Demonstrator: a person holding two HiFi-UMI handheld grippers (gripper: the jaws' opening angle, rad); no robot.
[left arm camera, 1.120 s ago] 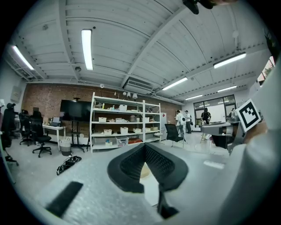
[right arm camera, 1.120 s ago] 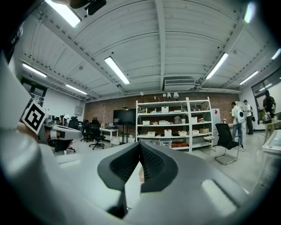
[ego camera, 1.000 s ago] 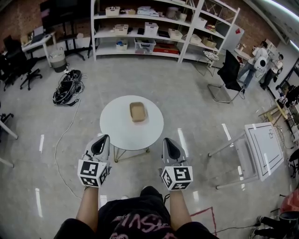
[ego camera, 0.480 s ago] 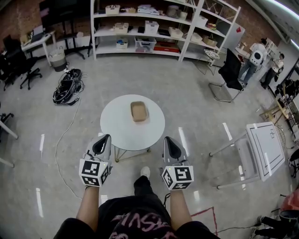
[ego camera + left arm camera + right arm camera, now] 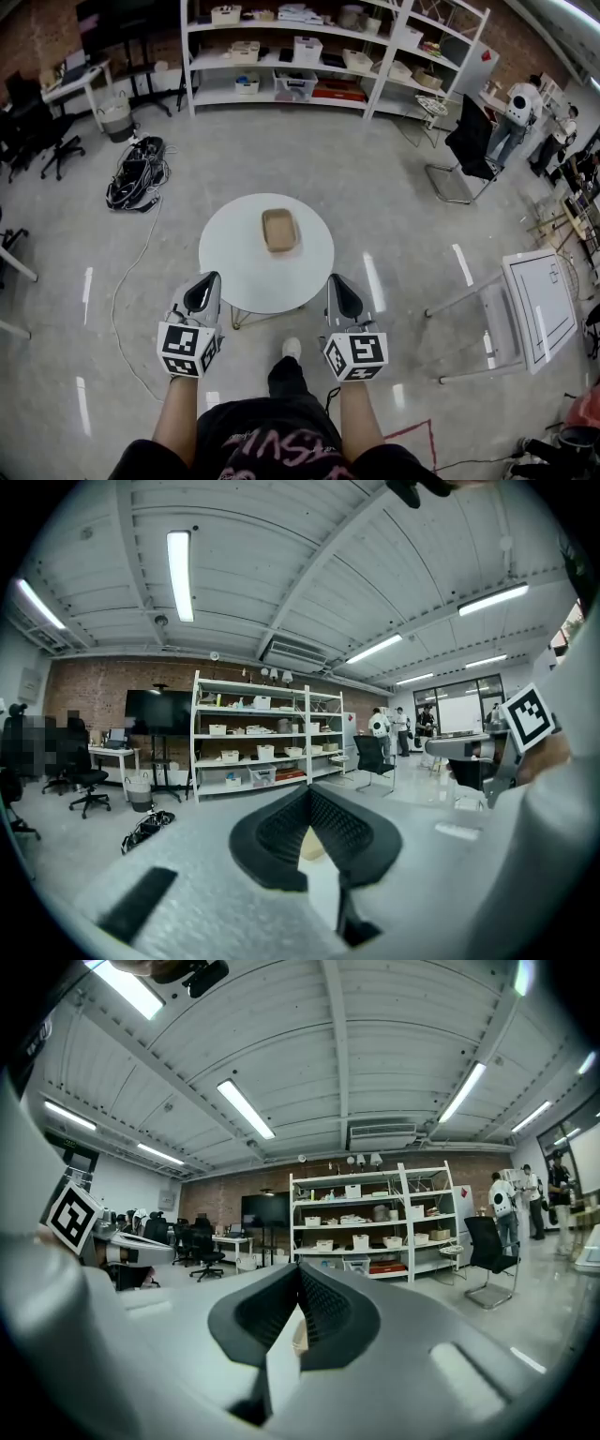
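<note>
A round white table point(image 5: 240, 274) stands on the concrete floor just ahead of me, with a shallow tan tray point(image 5: 278, 230) lying near its far middle. My left gripper point(image 5: 201, 284) hangs before the table's near left edge, my right gripper point(image 5: 340, 286) before its near right edge. Both are held level, short of the table, touching nothing. In the left gripper view the black jaws of the left gripper point(image 5: 308, 793) meet at the tips with nothing between them. The right gripper point(image 5: 298, 1269) stands the same in its own view. A sliver of the tray point(image 5: 312, 843) shows below the jaws.
White shelving point(image 5: 309, 56) with bins lines the far wall. A cable pile point(image 5: 137, 173) lies on the floor at left, office chairs point(image 5: 37, 131) beyond it. A black chair point(image 5: 472, 145) and a white folding table point(image 5: 534, 314) stand at right, people point(image 5: 517, 108) behind.
I have stepped forward: a shoe now shows below the table's near edge and the table sits slightly nearer. Both grippers keep their pose, jaws still closed.
</note>
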